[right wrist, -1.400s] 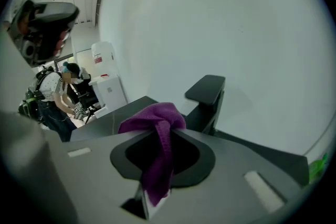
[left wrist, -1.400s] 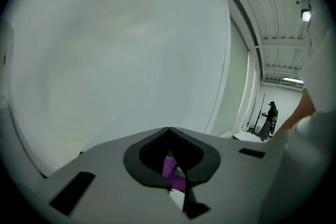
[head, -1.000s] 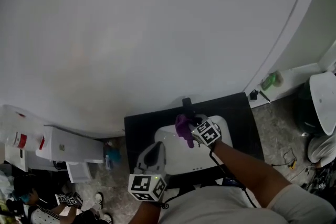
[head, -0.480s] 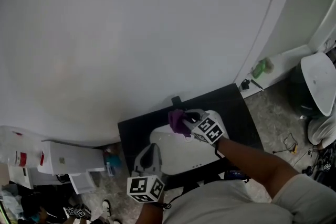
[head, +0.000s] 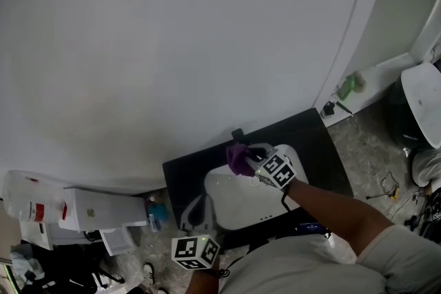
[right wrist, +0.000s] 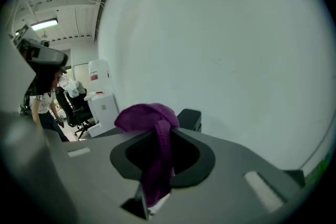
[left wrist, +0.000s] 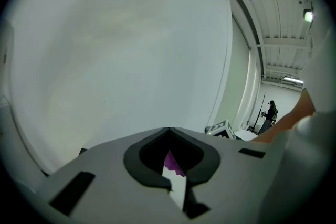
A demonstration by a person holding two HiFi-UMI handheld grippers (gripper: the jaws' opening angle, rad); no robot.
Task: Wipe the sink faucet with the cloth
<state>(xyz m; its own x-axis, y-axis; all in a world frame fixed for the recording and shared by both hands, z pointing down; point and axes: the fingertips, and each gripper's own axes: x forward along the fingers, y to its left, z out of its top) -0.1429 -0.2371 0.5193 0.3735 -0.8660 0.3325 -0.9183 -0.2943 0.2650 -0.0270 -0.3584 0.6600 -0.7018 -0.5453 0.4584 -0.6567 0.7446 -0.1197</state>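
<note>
A white sink basin (head: 242, 199) sits in a black countertop (head: 319, 148) against the white wall. The black faucet (head: 238, 135) stands at the basin's back edge and shows as a dark block (right wrist: 190, 116) in the right gripper view. My right gripper (head: 251, 157) is shut on the purple cloth (head: 238, 158), held just in front of the faucet. The cloth (right wrist: 153, 128) bulges over the jaw tips of the right gripper (right wrist: 156, 176) and hangs between them. My left gripper (head: 199, 203) hovers shut over the basin's front left; in its own view this left gripper (left wrist: 173, 176) holds nothing.
White cabinets (head: 96, 211) and boxes stand on the floor to the left. A green bottle (head: 351, 86) lies on a ledge at right, by a white round lid (head: 423, 100). A person (left wrist: 270, 114) stands far off. An office chair (right wrist: 74, 108) is behind.
The right gripper has carried the cloth a little closer to the faucet. The left gripper has stayed at the basin's front left. My head view has shifted.
</note>
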